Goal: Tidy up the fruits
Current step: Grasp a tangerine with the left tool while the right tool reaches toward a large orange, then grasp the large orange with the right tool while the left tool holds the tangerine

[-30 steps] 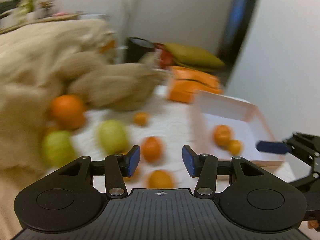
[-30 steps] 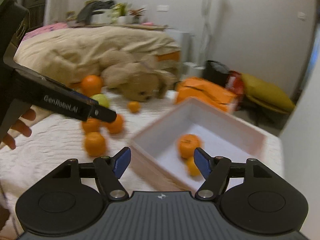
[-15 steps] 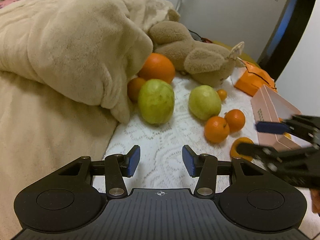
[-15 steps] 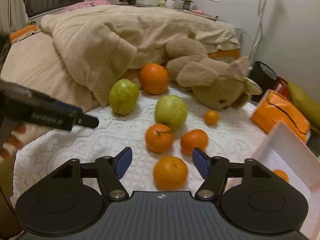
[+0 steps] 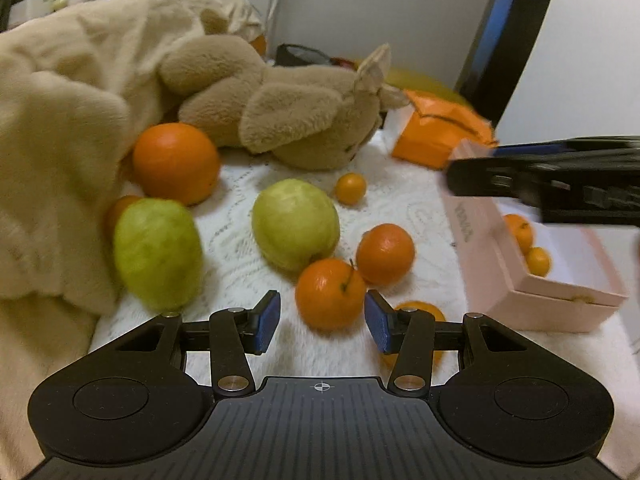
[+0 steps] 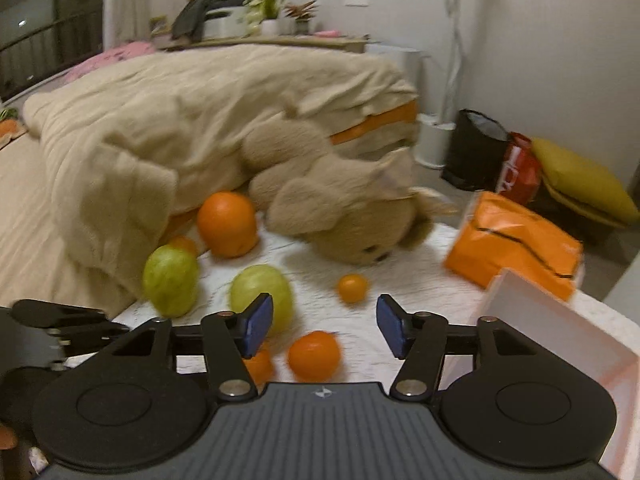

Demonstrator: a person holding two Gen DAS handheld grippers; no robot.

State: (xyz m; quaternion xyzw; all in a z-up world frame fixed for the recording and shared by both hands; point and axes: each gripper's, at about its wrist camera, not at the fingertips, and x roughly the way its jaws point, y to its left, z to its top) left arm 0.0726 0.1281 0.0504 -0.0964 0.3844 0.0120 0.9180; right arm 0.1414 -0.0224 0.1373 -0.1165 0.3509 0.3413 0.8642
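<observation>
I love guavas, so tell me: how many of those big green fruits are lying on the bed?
2. One green fruit lies at the edge of the beige blanket; the other green fruit sits mid-cloth, touching a small orange. The blanket could hide more.

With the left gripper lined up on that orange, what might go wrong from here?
1. The stemmed orange touches another orange and a green fruit; the open left gripper may knock them rolling.
2. The right gripper, also open and empty, crosses close over the pink box, so the two could collide there.
</observation>
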